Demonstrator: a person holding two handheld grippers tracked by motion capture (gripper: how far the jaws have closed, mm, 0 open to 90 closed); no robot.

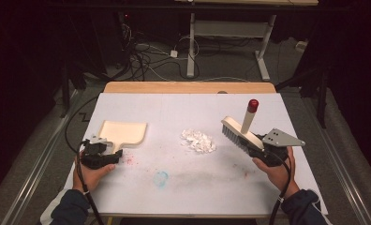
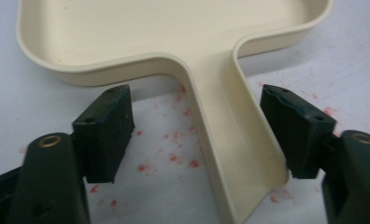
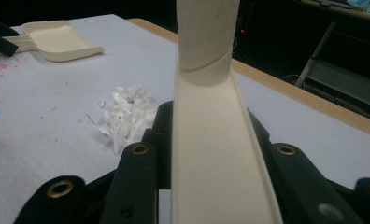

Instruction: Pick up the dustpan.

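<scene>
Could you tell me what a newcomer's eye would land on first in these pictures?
Probably the pile of white paper scraps at the middle of the white table. To its right, the right gripper is shut on a cream brush with a red-tipped handle; at the left, the left gripper straddles the cream dustpan handle, one pad touching.

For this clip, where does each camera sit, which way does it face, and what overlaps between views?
High view: above the person's side, looking forward and down on the table; both forearms, left gripper, right gripper.
Left gripper view: on the left gripper, facing the dustpan; jaws either side of its handle, one pad not touching.
Right gripper view: on the right gripper, along the clamped brush.
Shared: paper scraps appear in high and right gripper views.
</scene>
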